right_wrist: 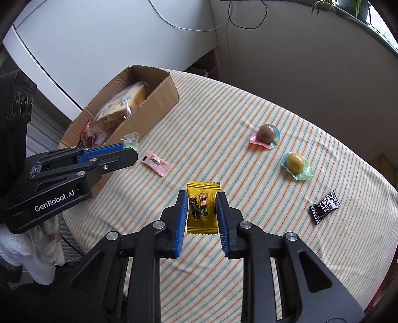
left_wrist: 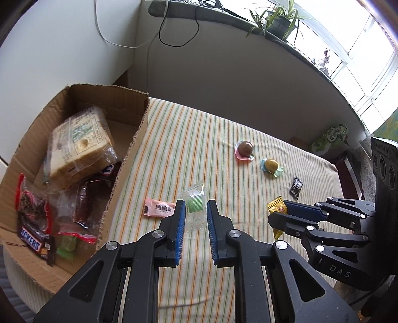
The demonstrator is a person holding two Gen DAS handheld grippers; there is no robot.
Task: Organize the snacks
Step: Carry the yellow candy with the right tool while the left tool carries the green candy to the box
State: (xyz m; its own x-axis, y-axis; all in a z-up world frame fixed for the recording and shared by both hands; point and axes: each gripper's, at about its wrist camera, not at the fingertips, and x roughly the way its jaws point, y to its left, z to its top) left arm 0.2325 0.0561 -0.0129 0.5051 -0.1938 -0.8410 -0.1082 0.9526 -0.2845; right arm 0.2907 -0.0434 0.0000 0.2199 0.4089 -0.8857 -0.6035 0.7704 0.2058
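My left gripper [left_wrist: 195, 207] is shut on a clear packet with a green sweet [left_wrist: 194, 204] and holds it above the striped tablecloth [left_wrist: 189, 139]. Seen from the right wrist, that gripper [right_wrist: 133, 149] hangs beside the cardboard box [right_wrist: 159, 104]. My right gripper [right_wrist: 202, 207] is shut on a yellow candy wrapper [right_wrist: 202, 208], lifted off the cloth. In the left wrist view the right gripper [left_wrist: 278, 215] grips the yellow candy [left_wrist: 276, 207]. The cardboard box [left_wrist: 129, 139] at the left holds a bread pack [left_wrist: 82, 144], a Snickers bar [left_wrist: 34, 242] and other packets.
On the cloth lie a pink candy [right_wrist: 156, 162], a brown ball sweet [right_wrist: 266, 134], a yellow-green ball sweet [right_wrist: 296, 164] and a black candy [right_wrist: 324, 206]. A wall with hanging cables stands behind the table. A windowsill with a potted plant [left_wrist: 278, 22] runs at the far right.
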